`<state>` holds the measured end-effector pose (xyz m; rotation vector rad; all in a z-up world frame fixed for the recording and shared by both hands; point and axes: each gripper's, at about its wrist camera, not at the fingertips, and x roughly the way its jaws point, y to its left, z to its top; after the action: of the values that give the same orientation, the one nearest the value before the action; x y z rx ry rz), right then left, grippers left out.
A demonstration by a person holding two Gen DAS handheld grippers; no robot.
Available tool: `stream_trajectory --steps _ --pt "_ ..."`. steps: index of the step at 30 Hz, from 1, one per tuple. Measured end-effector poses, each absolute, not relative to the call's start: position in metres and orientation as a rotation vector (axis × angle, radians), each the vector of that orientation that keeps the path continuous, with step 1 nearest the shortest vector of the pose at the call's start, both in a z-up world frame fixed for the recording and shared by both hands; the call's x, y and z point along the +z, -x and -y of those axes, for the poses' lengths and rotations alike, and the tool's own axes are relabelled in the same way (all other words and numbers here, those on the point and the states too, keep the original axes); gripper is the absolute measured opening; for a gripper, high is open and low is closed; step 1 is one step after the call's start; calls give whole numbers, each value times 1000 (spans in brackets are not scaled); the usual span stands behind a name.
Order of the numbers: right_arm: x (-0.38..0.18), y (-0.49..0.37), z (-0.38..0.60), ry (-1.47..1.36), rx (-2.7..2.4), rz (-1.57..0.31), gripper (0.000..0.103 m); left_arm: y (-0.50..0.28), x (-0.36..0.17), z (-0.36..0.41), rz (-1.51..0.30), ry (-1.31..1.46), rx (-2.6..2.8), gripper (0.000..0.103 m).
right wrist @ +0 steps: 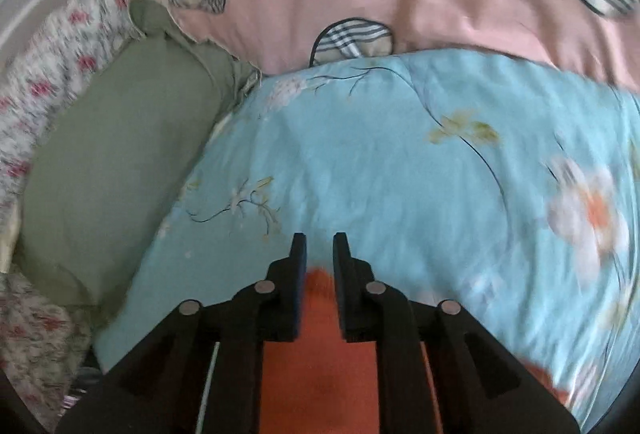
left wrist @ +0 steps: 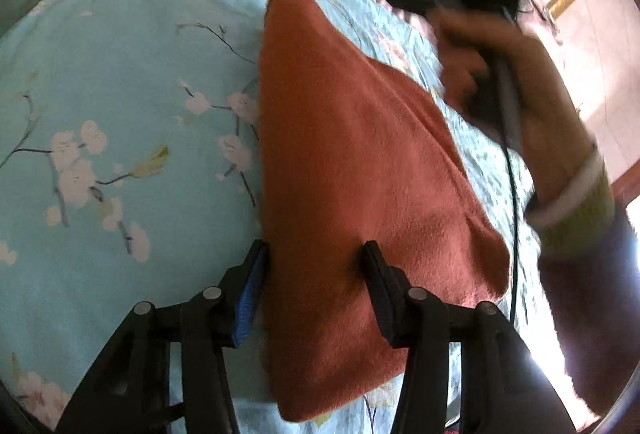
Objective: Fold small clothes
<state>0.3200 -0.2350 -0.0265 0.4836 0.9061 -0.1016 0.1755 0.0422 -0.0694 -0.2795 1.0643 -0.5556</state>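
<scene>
A: Task item?
B: Rust-orange fleecy cloth [left wrist: 352,170], small, folded into a rough triangle, lying flat on blue floral bedding.
A: Right wrist view?
B: Only an orange edge shows, low in the frame, blurred.

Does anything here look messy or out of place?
Mostly no. The rust-red cloth lies askew on the blue floral bedspread, and its right side is bunched into a ridge rather than flat.

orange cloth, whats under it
The orange cloth lies on a light blue floral quilt, which shows all around its edges. Whatever sits directly beneath the cloth's middle is covered and cannot be seen.
</scene>
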Motion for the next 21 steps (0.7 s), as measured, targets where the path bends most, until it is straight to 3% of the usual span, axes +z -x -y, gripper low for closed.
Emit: stream_trajectory --steps 6,15,16,17,21 --pt "-22 -216 227 -552 -120 -904 30 -164 -38 -47 -984 314 -598 42" --pt "-51 -85 220 -613 -286 -971 36 -138 -35 -12 -995 173 -689 42" --pt "-61 -75 225 -609 -334 -995 34 -145 -47 -11 -1031 148 -672 39" --pt "-69 -68 229 -621 -346 -995 32 -145 -56 -9 -1057 130 -662 26" --pt "-62 -46 233 -669 -370 -918 35 -134 -62 -17 -1078 147 -651 23"
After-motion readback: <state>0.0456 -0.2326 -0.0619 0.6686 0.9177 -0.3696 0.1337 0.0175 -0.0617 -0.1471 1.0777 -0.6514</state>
